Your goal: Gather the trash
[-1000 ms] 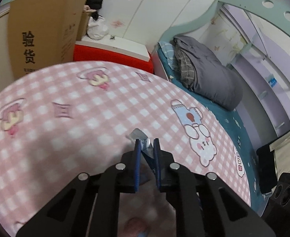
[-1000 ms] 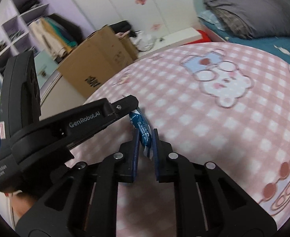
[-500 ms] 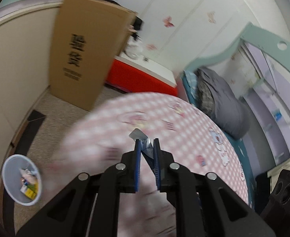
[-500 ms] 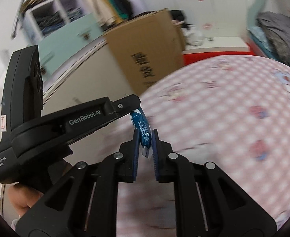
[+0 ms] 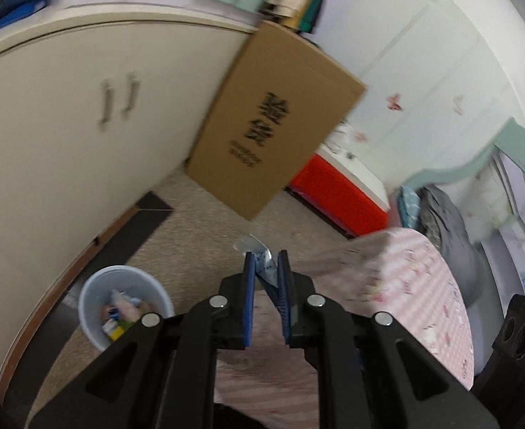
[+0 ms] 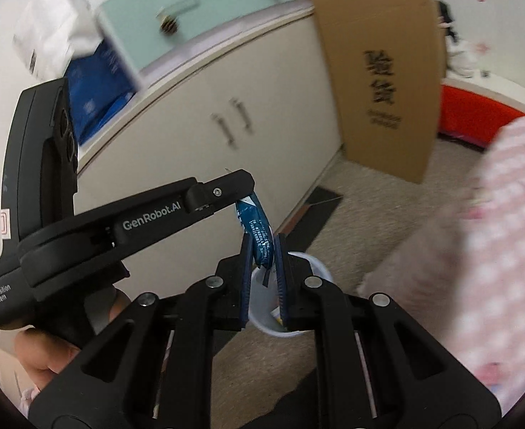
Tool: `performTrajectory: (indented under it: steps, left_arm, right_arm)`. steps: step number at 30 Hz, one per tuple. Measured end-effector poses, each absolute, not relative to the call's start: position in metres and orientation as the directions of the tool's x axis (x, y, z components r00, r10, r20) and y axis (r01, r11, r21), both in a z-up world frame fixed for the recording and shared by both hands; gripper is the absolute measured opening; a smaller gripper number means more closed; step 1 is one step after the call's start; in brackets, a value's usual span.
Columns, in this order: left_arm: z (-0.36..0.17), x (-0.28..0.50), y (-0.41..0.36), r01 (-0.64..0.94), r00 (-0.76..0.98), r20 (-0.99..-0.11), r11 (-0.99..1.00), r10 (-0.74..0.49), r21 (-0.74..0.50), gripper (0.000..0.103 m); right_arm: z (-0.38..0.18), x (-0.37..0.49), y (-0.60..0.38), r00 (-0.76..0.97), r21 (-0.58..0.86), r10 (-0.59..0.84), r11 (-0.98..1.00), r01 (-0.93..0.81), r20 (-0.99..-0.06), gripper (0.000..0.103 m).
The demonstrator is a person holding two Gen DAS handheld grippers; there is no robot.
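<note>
Blurred bedroom floor; bin (image 5: 124, 305) half-hidden; both jaws clamped on wrappers (image 5: 264, 268) (image 6: 257, 237).

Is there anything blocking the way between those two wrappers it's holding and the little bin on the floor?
Nothing visible does. The left gripper is shut on a silver wrapper, the right gripper on a blue wrapper. The bin stands open-topped on bare floor, partly filled.

"GenRobot.AI" on left tool (image 6: 243, 193); "验货" on cardboard box (image 6: 380, 78).
</note>
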State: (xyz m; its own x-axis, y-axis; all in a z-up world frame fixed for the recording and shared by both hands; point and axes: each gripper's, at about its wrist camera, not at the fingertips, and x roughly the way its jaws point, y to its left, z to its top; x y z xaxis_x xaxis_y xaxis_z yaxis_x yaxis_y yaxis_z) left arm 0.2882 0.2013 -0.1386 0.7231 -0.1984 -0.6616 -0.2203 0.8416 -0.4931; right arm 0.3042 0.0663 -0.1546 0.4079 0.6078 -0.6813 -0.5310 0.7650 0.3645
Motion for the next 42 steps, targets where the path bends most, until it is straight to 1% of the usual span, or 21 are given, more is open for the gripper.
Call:
performTrajectory:
  steps: [6, 11, 13, 15, 16, 17, 18, 19, 21, 24, 28, 32, 35, 42]
  left_arm:
    - [-0.181, 0.276, 0.267, -0.329, 0.695, -0.704, 0.804, -0.149, -0.495, 0.012]
    - [-0.215, 0.280, 0.295, -0.394, 0.662, -0.737, 0.772, -0.137, -0.498, 0.012]
    - [-0.229, 0.283, 0.302, -0.417, 0.650, -0.749, 0.763, -0.129, -0.494, 0.012]
    - [-0.239, 0.288, 0.307, -0.433, 0.642, -0.758, 0.759, -0.118, -0.486, 0.015]
    - [-0.246, 0.291, 0.312, -0.452, 0.630, -0.770, 0.758, -0.103, -0.471, 0.020]
    - [-0.255, 0.295, 0.316, -0.471, 0.606, -0.791, 0.761, -0.089, -0.446, 0.029]
    - [-0.264, 0.297, 0.320, -0.490, 0.578, -0.812, 0.762, -0.079, -0.423, 0.054]
    - [-0.269, 0.297, 0.323, -0.506, 0.563, -0.824, 0.761, -0.065, -0.406, 0.064]
    - [-0.278, 0.294, 0.329, -0.521, 0.547, -0.837, 0.774, -0.020, -0.360, 0.064]
    - [-0.282, 0.290, 0.326, -0.514, 0.534, -0.846, 0.797, 0.009, -0.317, 0.064]
    - [-0.275, 0.285, 0.317, -0.499, 0.532, -0.846, 0.818, 0.028, -0.287, 0.065]
    - [-0.253, 0.274, 0.305, -0.475, 0.559, -0.828, 0.835, 0.044, -0.277, 0.065]
    - [-0.232, 0.263, 0.296, -0.461, 0.583, -0.810, 0.843, 0.053, -0.276, 0.068]
    - [-0.170, 0.227, 0.265, -0.406, 0.652, -0.750, 0.886, 0.109, -0.225, 0.070]
  right_arm:
    - [-0.188, 0.307, 0.119, 0.332, 0.376, 0.613, 0.741, -0.556, -0.717, 0.013]
    - [-0.221, 0.318, 0.141, 0.284, 0.391, 0.612, 0.731, -0.560, -0.738, 0.013]
    - [-0.234, 0.323, 0.150, 0.274, 0.398, 0.616, 0.726, -0.560, -0.739, 0.015]
    - [-0.250, 0.329, 0.153, 0.279, 0.385, 0.585, 0.755, -0.530, -0.762, 0.041]
    - [-0.255, 0.331, 0.151, 0.293, 0.378, 0.573, 0.769, -0.515, -0.766, 0.065]
    - [-0.261, 0.333, 0.150, 0.300, 0.369, 0.557, 0.782, -0.502, -0.774, 0.065]
    - [-0.266, 0.335, 0.150, 0.299, 0.364, 0.546, 0.791, -0.493, -0.783, 0.065]
    - [-0.272, 0.337, 0.148, 0.291, 0.367, 0.541, 0.795, -0.484, -0.789, 0.065]
    - [-0.279, 0.338, 0.144, 0.292, 0.357, 0.527, 0.804, -0.475, -0.798, 0.065]
    - [-0.281, 0.337, 0.136, 0.306, 0.334, 0.504, 0.819, -0.467, -0.808, 0.065]
    - [-0.270, 0.330, 0.127, 0.345, 0.293, 0.481, 0.830, -0.474, -0.806, 0.065]
    - [-0.248, 0.320, 0.112, 0.392, 0.276, 0.479, 0.838, -0.471, -0.785, 0.065]
    - [-0.224, 0.309, 0.099, 0.439, 0.253, 0.476, 0.844, -0.474, -0.762, 0.066]
    - [-0.152, 0.269, 0.052, 0.576, 0.220, 0.475, 0.862, -0.456, -0.665, 0.069]
